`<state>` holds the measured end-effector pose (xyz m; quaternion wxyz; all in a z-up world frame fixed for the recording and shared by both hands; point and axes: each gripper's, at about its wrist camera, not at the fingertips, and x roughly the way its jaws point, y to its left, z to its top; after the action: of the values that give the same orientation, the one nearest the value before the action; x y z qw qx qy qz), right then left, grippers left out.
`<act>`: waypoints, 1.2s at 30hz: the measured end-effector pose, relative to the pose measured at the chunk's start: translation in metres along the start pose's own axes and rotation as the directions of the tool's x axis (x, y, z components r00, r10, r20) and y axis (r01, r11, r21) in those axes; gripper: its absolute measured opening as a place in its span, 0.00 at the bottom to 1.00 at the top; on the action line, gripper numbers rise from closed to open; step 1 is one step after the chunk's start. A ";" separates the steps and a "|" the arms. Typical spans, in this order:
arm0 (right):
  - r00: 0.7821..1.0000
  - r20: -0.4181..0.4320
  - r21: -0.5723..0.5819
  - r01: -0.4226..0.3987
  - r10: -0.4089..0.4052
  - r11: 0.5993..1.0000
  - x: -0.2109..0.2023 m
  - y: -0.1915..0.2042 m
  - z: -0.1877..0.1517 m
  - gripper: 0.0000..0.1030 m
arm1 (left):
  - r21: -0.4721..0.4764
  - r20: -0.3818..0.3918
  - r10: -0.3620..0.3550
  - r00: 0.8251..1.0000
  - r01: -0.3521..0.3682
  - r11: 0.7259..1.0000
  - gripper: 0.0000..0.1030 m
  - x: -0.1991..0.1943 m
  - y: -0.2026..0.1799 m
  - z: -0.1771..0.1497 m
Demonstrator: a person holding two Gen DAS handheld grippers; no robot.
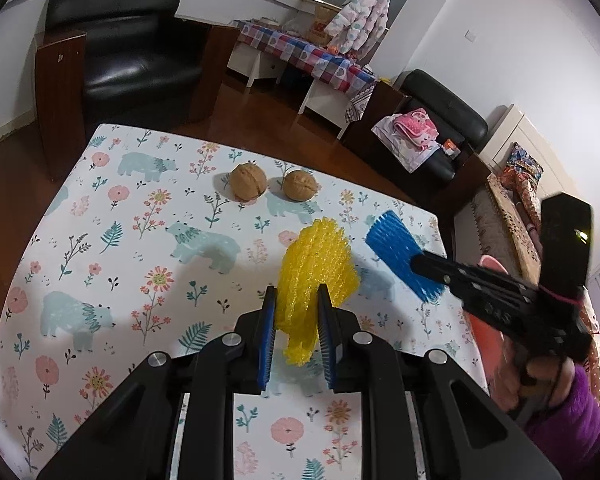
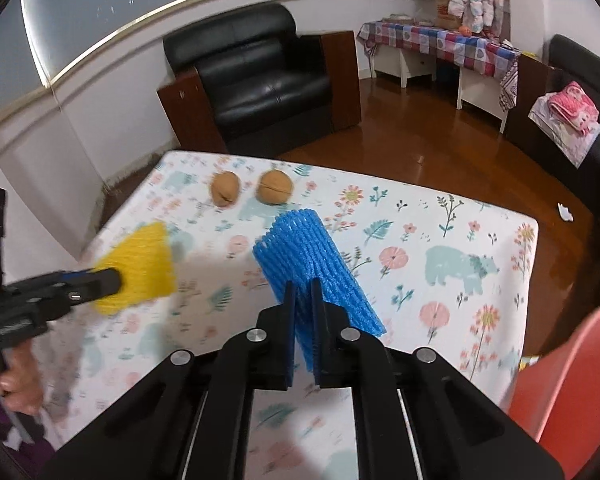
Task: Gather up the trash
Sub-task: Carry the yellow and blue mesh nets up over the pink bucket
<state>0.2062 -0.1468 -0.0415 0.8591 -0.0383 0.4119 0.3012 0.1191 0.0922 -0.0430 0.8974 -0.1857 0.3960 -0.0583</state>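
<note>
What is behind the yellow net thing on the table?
Behind the yellow foam net sit two walnuts on the flowery tablecloth. The cloth right under the net is covered, so that spot can't be seen.

A yellow foam net sleeve (image 1: pixel 316 280) is held crumpled and upright above the bench (image 1: pixel 100 240). A blue foam net sleeve (image 2: pixel 312 268), ribbed and tubular, is held tilted beside it.
</note>
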 end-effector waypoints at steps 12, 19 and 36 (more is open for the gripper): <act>0.999 0.047 0.125 0.005 -0.011 0.992 -0.051 0.017 -0.026 0.07 | 0.048 0.092 0.083 0.992 -0.087 0.995 0.18 -0.029 -0.045 -0.004; 0.995 0.096 0.190 -0.002 -0.016 0.982 -0.077 0.015 -0.042 0.07 | 0.051 0.096 0.109 0.989 -0.114 0.992 0.18 -0.037 -0.063 -0.010; 0.978 0.179 0.269 0.053 -0.104 0.962 -0.118 -0.009 -0.067 0.07 | 0.096 0.098 0.119 0.988 -0.128 0.987 0.18 -0.028 -0.112 -0.019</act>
<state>0.1088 -0.2325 -0.0006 0.9036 0.0887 0.3618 0.2115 0.0913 -0.0096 0.0073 0.9248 -0.1171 0.3617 -0.0142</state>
